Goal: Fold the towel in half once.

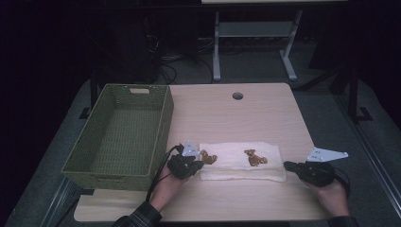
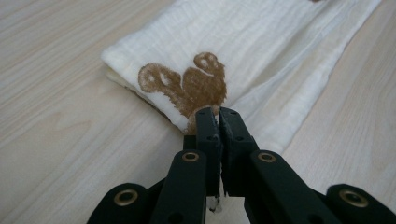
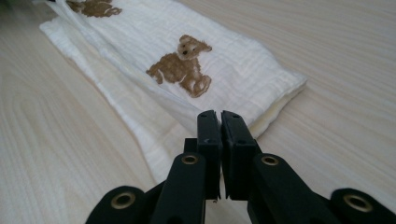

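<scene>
Because the folded white muslin cloth printed with brown teddy bears (image 1: pixel 242 161) lies flat on the pale wooden table (image 1: pixel 236 118) with its long side toward the person, a gripper is brought to each of its short ends, which suits a lift or a further fold made from both ends at once. The left gripper (image 1: pixel 195 164) is set at the cloth's left end, just beside the woven green rectangular basket (image 1: pixel 124 135); in the left gripper view its jaws are seen pressed together, with their tips at the edge of the cloth where the brown bear print (image 2: pixel 187 84) sits. A sliver of fabric may be pinched between the tips, but whether the cloth is truly caught cannot be told. The right gripper (image 1: pixel 289 165) is held just off the cloth's right end; in the right gripper view its jaws are likewise brought together, and nothing is seen between them, the tips lying over the near right corner of the cloth below the second bear print (image 3: pixel 182 65).

The basket is placed open-topped and empty at the table's left edge, close to the cloth, so it is judged to be the likely destination. Before any lift, the right jaws would have to be parted and set over the corner's layers.
</scene>
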`<state>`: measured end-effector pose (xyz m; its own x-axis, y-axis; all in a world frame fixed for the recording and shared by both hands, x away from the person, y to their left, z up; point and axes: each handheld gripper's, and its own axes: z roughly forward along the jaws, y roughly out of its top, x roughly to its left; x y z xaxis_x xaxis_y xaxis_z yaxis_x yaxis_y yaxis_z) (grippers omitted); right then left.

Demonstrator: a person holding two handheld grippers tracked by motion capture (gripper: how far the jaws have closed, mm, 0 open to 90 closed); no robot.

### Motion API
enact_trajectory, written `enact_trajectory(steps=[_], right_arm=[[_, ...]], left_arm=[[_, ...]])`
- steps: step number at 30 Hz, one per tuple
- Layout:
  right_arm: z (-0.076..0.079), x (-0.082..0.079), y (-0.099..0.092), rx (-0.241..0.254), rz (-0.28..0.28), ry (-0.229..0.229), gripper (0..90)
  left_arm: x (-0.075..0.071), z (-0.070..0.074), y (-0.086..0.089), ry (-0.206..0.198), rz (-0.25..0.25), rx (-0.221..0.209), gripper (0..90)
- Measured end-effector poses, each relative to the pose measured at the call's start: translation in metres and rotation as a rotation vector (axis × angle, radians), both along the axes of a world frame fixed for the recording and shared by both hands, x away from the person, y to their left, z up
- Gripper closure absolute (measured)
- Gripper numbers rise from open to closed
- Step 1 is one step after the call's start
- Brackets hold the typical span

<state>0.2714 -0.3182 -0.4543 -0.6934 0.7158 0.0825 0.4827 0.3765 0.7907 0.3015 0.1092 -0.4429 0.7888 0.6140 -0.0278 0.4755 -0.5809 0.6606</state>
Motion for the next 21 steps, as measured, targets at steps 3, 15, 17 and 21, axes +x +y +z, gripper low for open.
enact_trajectory(steps=[3,15,17,21], right_arm=[[-0.002,-0.005,0.000,-0.005,0.008,0.002,86.6],[-0.005,-0.014,-0.002,0.015,0.001,0.023,61.7],[-0.001,-0.014,-0.003,0.023,-0.016,0.006,58.1],[0.003,-0.011,0.001,0.033,-0.018,0.007,55.0]], left_arm=[[-0.002,-0.002,0.000,-0.003,-0.010,0.008,87.1],[-0.005,0.001,0.002,-0.012,-0.014,-0.002,66.4],[-0.005,0.004,0.002,-0.026,-0.010,-0.020,60.8],[-0.001,0.007,0.002,-0.024,-0.008,-0.033,50.7]])
